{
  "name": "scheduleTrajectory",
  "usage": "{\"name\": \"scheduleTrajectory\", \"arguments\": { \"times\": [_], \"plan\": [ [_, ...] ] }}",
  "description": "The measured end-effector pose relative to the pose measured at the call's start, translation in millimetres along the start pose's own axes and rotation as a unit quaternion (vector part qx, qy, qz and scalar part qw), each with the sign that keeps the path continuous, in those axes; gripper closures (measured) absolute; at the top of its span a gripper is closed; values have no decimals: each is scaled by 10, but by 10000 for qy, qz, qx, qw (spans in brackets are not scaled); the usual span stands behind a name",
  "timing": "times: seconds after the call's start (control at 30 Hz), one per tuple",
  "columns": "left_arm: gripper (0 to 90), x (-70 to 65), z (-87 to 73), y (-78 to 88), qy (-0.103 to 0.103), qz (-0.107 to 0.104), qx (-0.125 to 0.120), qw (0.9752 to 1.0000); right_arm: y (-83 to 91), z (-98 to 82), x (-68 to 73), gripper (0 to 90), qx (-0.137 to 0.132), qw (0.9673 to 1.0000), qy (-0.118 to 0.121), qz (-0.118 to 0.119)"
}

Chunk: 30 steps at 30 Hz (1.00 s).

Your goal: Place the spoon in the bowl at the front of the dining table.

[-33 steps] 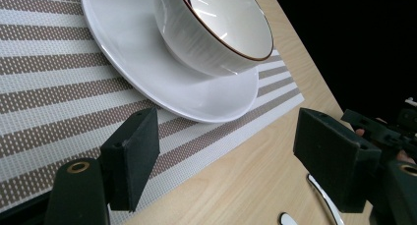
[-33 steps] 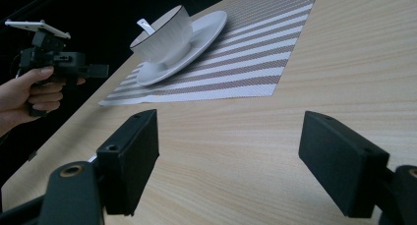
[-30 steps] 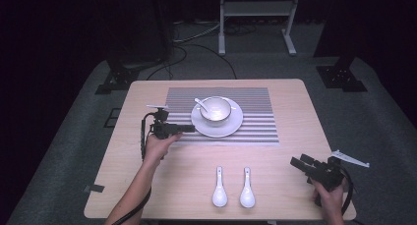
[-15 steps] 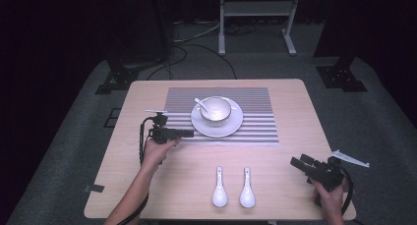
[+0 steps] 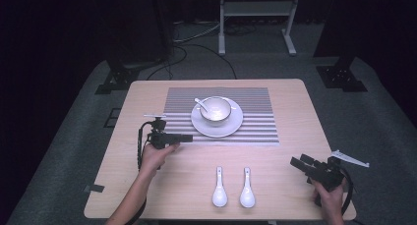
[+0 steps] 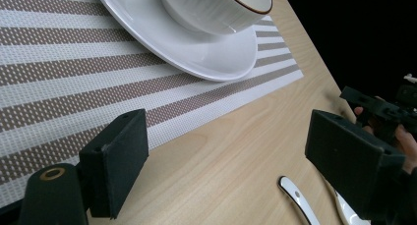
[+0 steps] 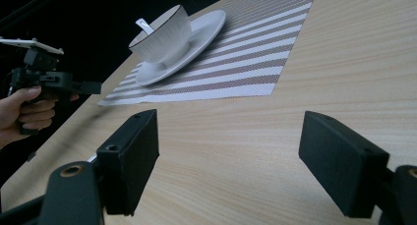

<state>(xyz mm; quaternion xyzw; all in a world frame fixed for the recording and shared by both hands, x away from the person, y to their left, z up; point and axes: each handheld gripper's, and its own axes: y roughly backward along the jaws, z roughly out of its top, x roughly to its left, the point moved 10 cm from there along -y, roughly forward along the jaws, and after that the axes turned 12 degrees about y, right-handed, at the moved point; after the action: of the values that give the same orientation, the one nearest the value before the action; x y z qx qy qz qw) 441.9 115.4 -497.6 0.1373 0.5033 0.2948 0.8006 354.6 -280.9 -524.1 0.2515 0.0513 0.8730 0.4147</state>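
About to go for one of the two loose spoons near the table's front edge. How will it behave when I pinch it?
The spoon looks like glazed white ceramic, so probably stiff, slippery and chippable if dropped. It lies flat on the table, handle pointing away, so the low handle may skid rather than lift. Its rounded bowl end could rock.

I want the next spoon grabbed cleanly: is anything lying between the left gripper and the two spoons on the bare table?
Nothing visible does. The left gripper, jaws open and empty, sits at the placemat's near left corner. Bare wood runs from it to the two spoons; the plate and bowl lie off that path.
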Motion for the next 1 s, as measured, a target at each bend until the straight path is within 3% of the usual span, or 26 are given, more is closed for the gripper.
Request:
{"name": "scheduleTrajectory", "arguments": {
  "times": [1.0],
  "plan": [
    [152, -5, -383, 80, -324, 50, 17, 9995, -1, -3, 1, 221, 13, 10000, 6, -13]
  ]
}}
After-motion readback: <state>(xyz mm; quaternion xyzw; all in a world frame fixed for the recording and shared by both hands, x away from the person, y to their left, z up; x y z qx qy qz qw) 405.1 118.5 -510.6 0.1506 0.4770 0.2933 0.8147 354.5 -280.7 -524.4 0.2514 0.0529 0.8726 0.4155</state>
